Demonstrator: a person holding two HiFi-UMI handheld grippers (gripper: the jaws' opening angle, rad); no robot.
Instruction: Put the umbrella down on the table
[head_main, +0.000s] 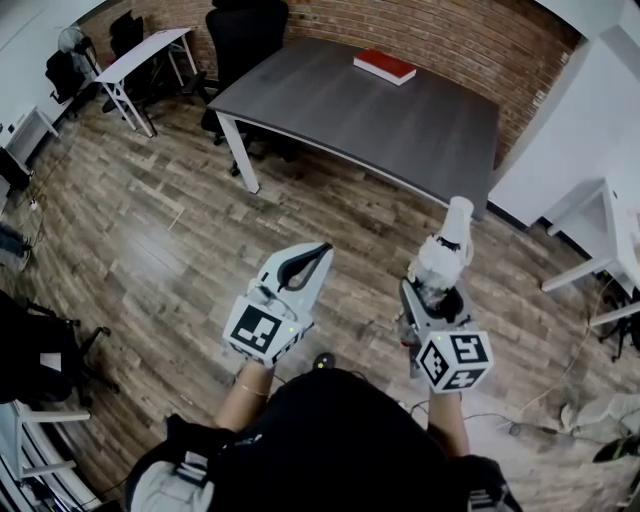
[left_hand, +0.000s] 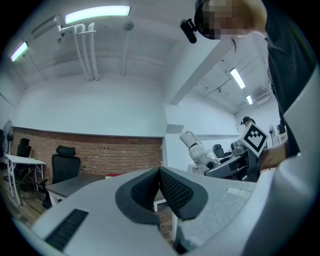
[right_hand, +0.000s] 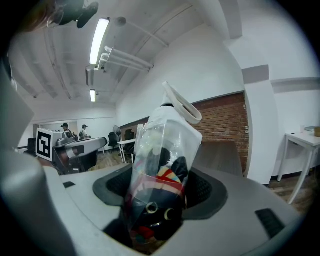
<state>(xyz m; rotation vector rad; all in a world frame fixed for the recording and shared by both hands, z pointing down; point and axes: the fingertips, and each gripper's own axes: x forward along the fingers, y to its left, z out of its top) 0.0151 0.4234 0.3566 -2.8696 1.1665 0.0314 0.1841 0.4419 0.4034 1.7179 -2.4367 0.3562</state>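
My right gripper (head_main: 432, 292) is shut on a folded umbrella (right_hand: 162, 165) in a clear plastic sleeve, dark with coloured stripes and a white handle (head_main: 457, 218) pointing up and forward. In the head view the umbrella (head_main: 441, 262) hangs over the wooden floor, short of the grey table (head_main: 380, 125). My left gripper (head_main: 312, 258) is shut and holds nothing; its dark pads (left_hand: 172, 191) meet in the left gripper view. The right gripper (left_hand: 235, 162) with the umbrella also shows at the right of that view.
A red book (head_main: 385, 67) lies at the table's far side by the brick wall. A black office chair (head_main: 245, 35) stands behind the table's left end. White desks (head_main: 150, 52) stand at the far left and at the right (head_main: 610, 225). Another black chair (head_main: 40, 355) is at my left.
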